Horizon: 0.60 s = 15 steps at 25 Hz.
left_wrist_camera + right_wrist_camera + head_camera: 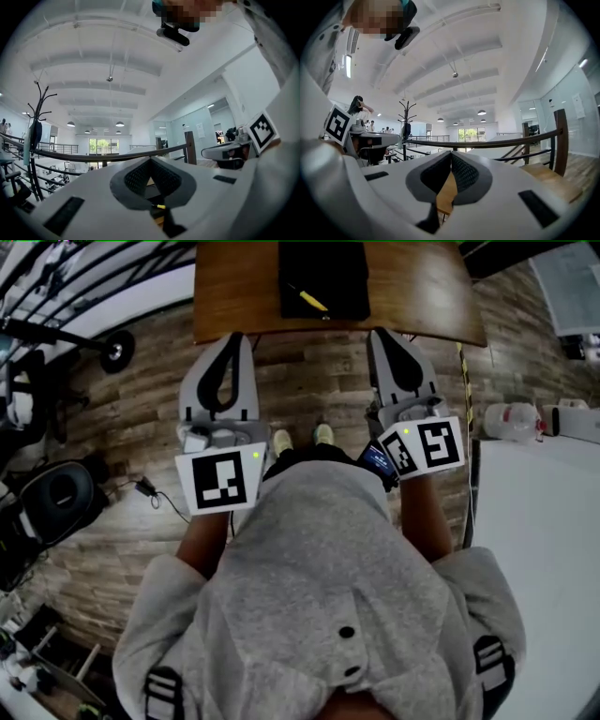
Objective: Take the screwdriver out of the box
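Note:
A black box lies on the wooden table ahead of me, and a screwdriver with a yellow handle rests in it. My left gripper is held level just short of the table's near edge, left of the box, its jaw tips together with nothing between them. My right gripper is level at the box's right, also shut and empty. In the left gripper view the gripper is shut, and the yellow of the screwdriver shows through the gap behind its tips. The right gripper frames bare table wood.
A wheeled base and a black round object with cables stand on the wooden floor at the left. A white table and a plastic bottle are at the right. A railing and a coat stand lie beyond.

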Tool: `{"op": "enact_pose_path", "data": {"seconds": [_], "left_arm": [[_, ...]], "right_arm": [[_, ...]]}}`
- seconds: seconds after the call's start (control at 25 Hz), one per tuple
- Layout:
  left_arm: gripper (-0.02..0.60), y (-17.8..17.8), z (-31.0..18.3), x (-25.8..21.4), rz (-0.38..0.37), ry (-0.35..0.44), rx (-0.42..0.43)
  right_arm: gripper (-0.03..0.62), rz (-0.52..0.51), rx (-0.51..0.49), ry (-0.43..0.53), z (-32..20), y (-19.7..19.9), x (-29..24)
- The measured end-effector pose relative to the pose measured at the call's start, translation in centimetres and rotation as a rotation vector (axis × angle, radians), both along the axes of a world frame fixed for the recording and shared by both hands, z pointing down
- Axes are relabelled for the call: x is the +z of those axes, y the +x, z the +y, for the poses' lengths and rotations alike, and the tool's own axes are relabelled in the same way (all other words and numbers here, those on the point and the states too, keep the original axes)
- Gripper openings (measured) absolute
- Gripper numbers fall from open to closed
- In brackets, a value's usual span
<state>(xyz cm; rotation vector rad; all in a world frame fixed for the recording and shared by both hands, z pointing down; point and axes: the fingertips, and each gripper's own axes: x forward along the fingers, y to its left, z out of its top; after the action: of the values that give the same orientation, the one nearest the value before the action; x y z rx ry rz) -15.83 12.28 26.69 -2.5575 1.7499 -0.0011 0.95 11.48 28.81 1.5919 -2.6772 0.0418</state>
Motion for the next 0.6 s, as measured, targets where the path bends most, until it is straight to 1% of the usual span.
{"op": "enact_pose_path", "data": {"seconds": [0.28,0.6], "left_arm": [[0.011,-1.0,0.4,-0.5,0.006,0.018,0.018],[0.012,-0.3,-0.3,-1.0,0.022,0.028,0.04]], "right_arm": [[0.017,0.033,0.01,0.026,0.4,-1.2,-0.8],[0.017,0.061,0.015,0.039,-0.3,-1.3,-1.2]]}}
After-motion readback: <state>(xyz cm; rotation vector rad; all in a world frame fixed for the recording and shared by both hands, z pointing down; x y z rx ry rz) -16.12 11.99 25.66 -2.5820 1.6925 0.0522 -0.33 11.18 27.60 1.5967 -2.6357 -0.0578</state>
